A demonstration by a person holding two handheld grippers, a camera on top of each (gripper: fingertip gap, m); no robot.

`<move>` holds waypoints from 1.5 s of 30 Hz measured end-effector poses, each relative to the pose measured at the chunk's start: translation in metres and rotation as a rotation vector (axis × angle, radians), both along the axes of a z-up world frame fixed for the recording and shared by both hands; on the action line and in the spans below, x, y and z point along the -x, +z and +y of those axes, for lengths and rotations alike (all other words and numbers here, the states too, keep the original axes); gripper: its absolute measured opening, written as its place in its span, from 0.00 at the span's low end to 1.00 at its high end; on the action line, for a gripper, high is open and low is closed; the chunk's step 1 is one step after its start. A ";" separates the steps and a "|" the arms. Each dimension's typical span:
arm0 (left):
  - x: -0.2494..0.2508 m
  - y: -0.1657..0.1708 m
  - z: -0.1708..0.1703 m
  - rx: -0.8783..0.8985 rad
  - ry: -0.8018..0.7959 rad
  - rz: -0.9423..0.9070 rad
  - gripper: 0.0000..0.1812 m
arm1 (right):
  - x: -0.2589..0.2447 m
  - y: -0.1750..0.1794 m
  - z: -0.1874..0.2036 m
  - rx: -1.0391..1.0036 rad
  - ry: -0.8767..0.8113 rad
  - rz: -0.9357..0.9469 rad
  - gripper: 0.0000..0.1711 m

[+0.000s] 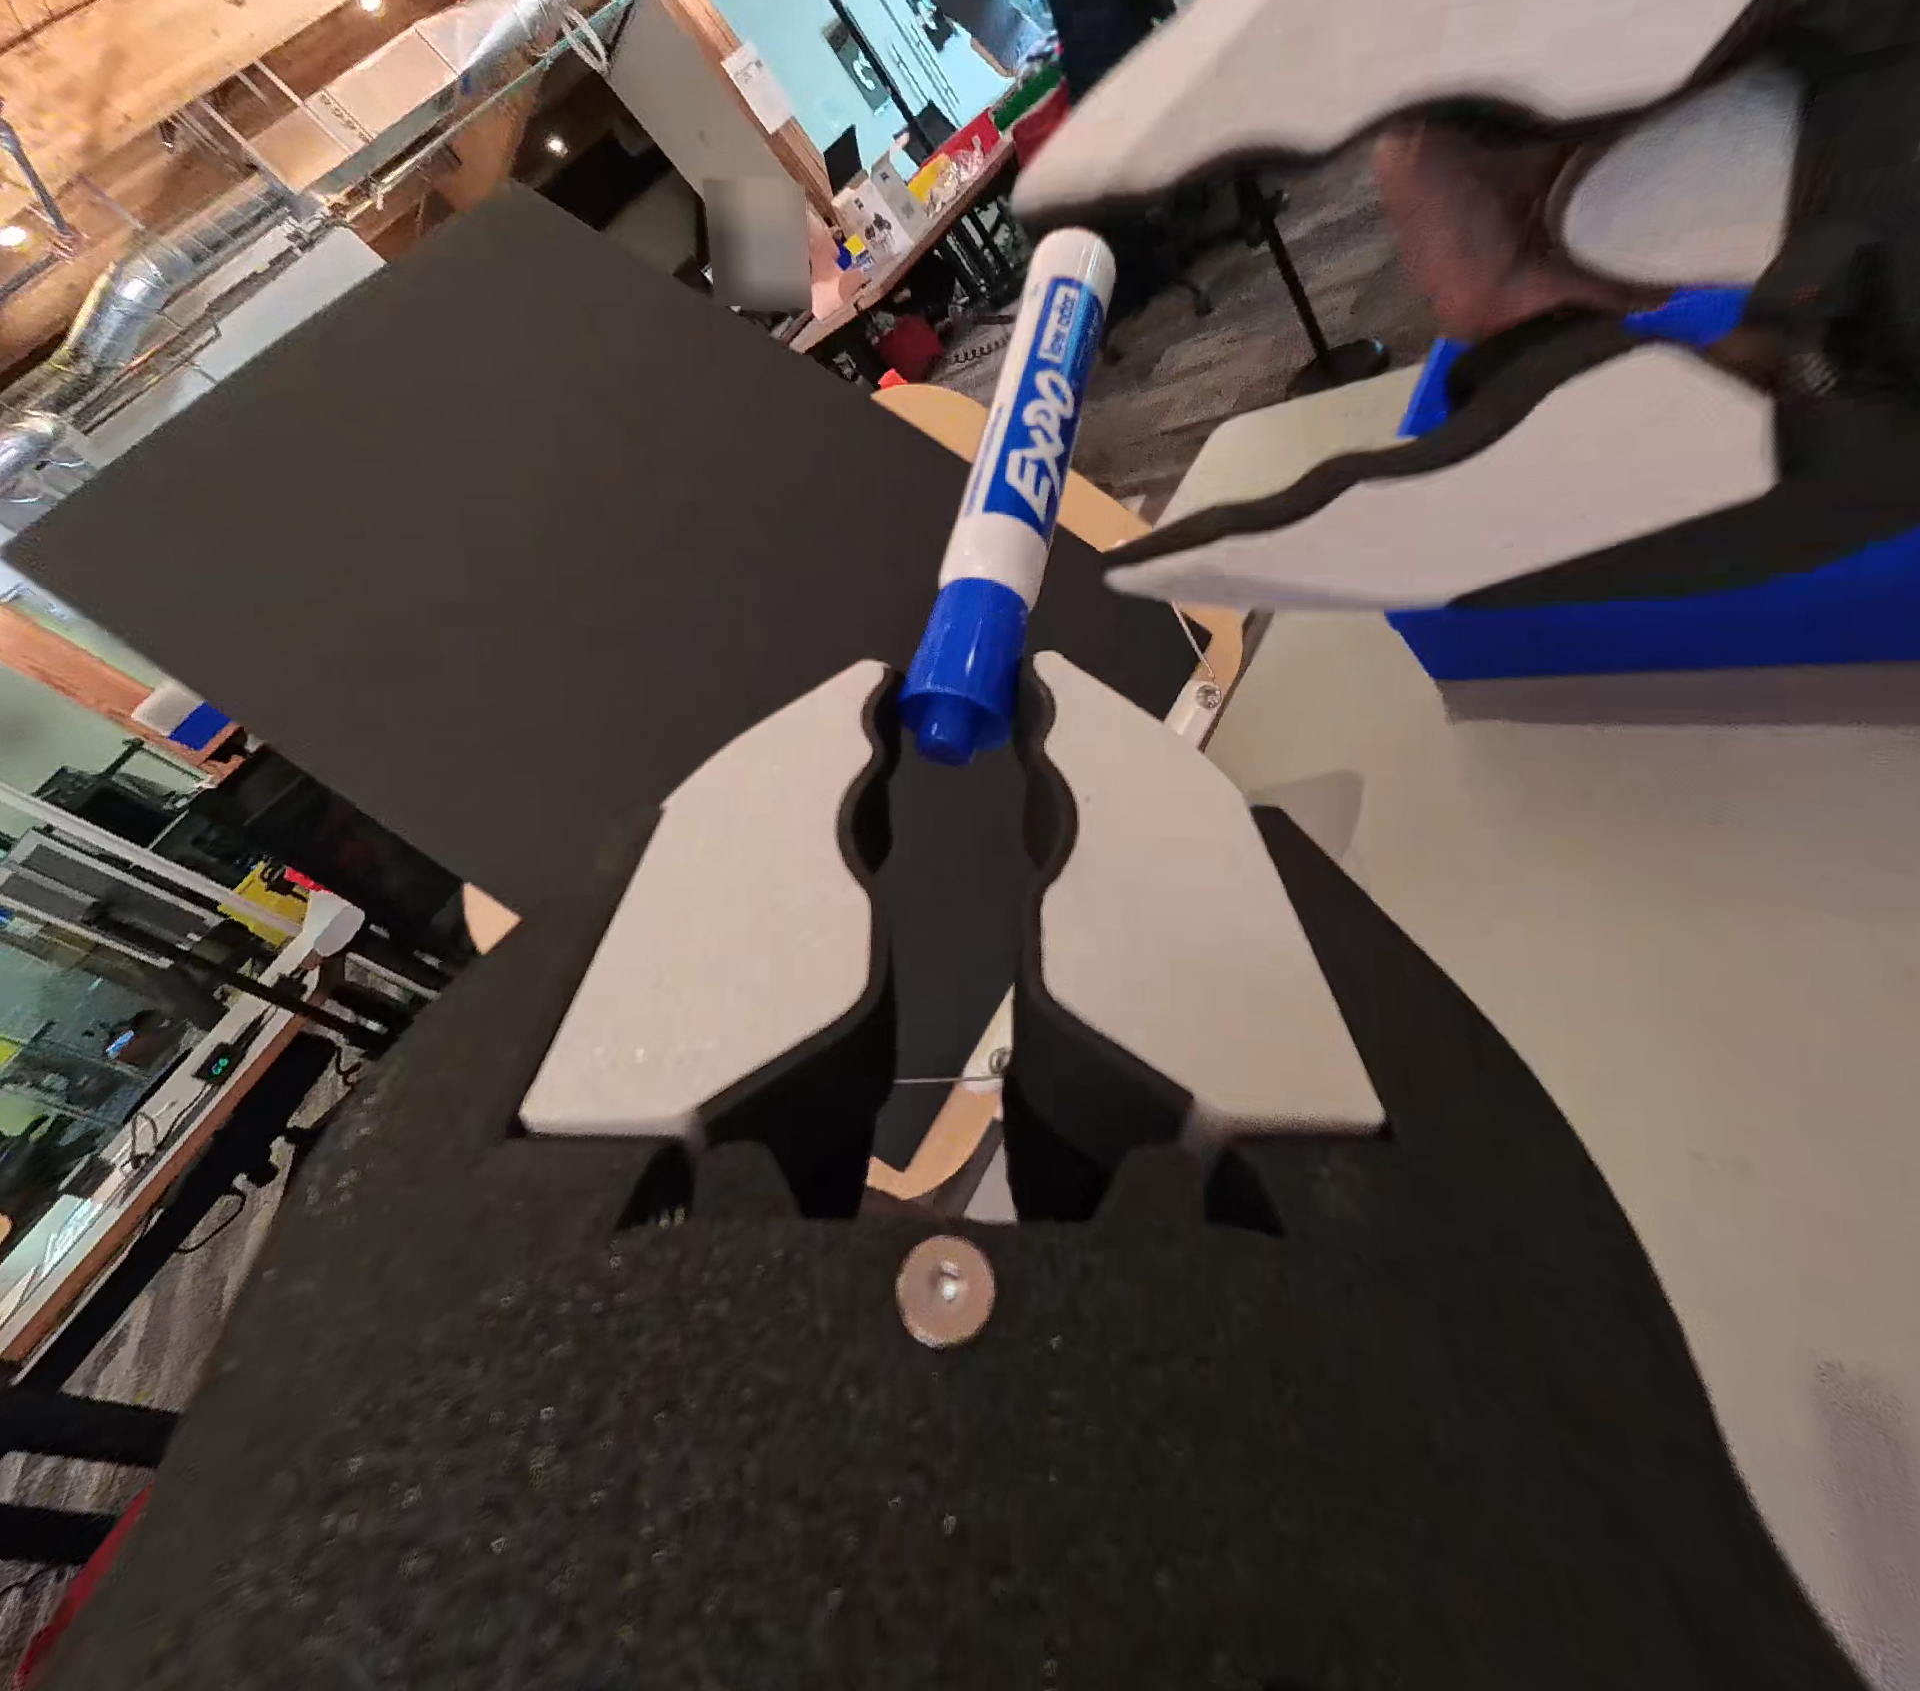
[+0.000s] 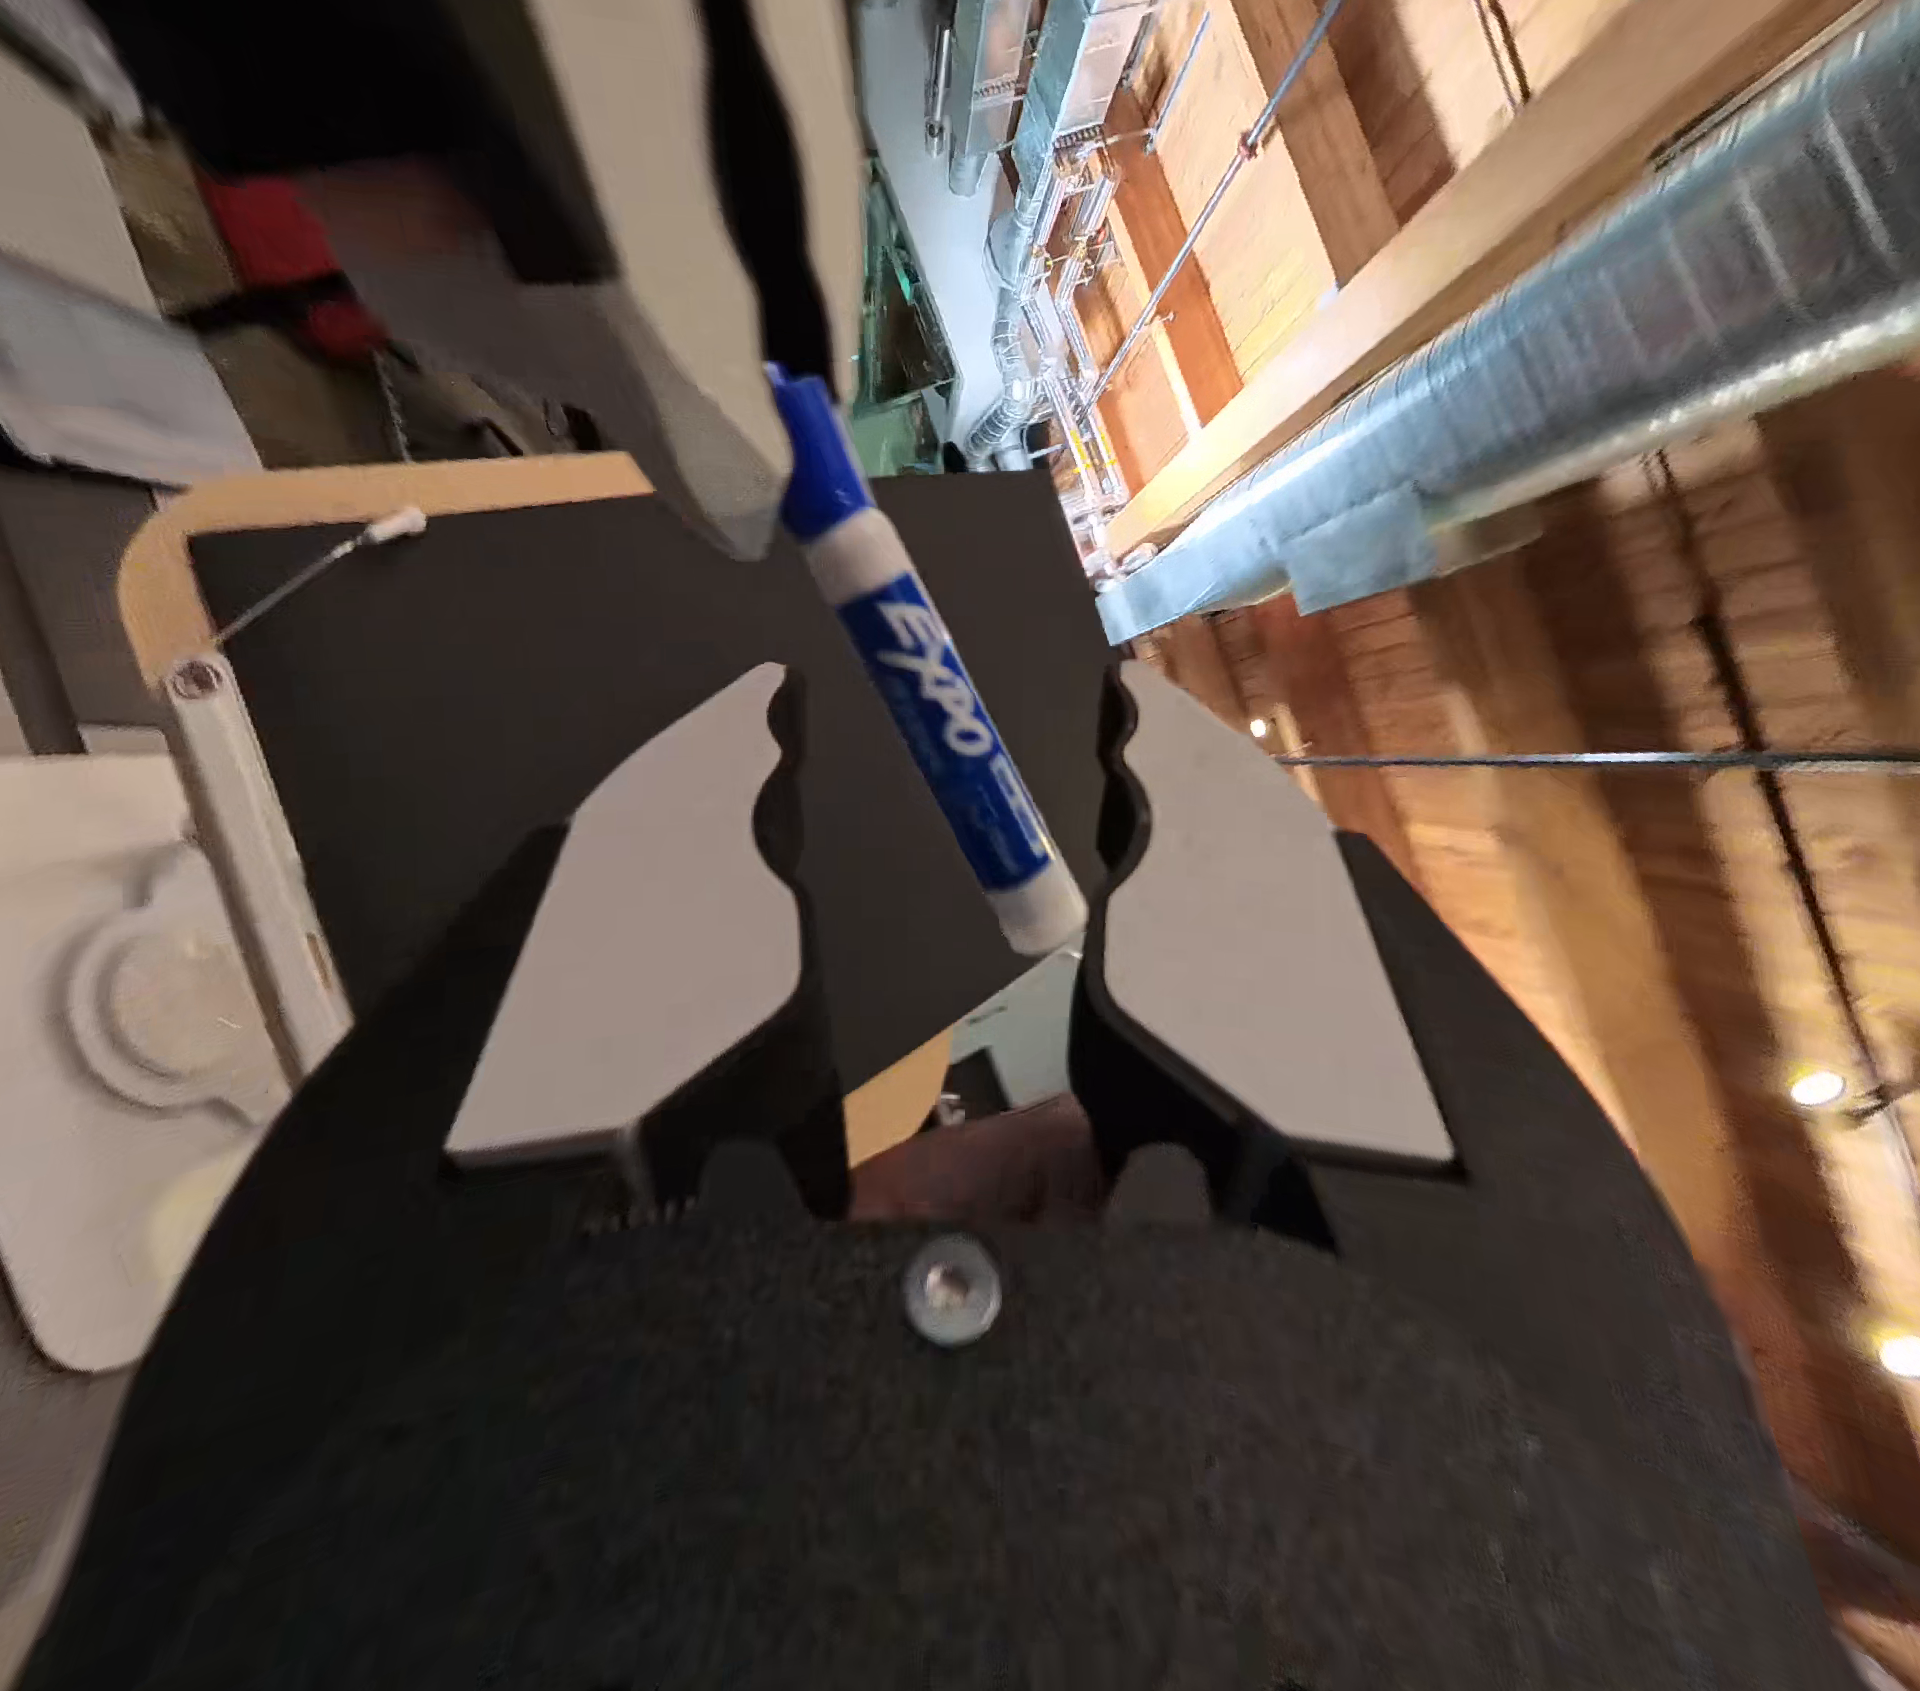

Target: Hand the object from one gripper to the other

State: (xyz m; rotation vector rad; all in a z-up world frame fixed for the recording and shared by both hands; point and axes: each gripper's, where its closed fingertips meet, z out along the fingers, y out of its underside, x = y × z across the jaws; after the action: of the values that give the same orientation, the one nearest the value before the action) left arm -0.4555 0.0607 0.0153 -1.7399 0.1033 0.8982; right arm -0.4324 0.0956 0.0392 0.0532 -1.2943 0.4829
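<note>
Pinching the blue cap of a whiteboard marker (image 1: 1023, 488) between its fingertips, the left gripper (image 1: 956, 706) holds it pointing forward beyond the fingers. The marker has a white barrel wrapped in a blue label (printed writing runs along it). The right gripper (image 2: 951, 696) has its fingers spread wide, with the marker's white butt end between them, close to the right-hand finger (image 2: 1226, 903); whether it touches is unclear.
</note>
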 end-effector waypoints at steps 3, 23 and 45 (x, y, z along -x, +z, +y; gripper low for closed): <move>-0.005 -0.007 0.006 0.038 -0.017 -0.022 0.11 | 0.010 -0.013 -0.006 -0.108 -0.048 0.037 0.25; -0.040 0.019 -0.002 -0.176 -0.242 -0.300 0.22 | 0.023 -0.032 -0.014 -0.332 -0.091 0.151 0.11; -0.053 -0.066 -0.022 0.436 -0.442 -1.408 0.10 | -0.031 -0.091 -0.125 -0.552 0.335 0.464 0.11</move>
State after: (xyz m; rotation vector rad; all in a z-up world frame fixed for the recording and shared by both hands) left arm -0.4026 0.0389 -0.0510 -2.2512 -0.2594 -0.8141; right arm -0.4011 -0.0290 -0.0517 0.8089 -0.9256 0.3539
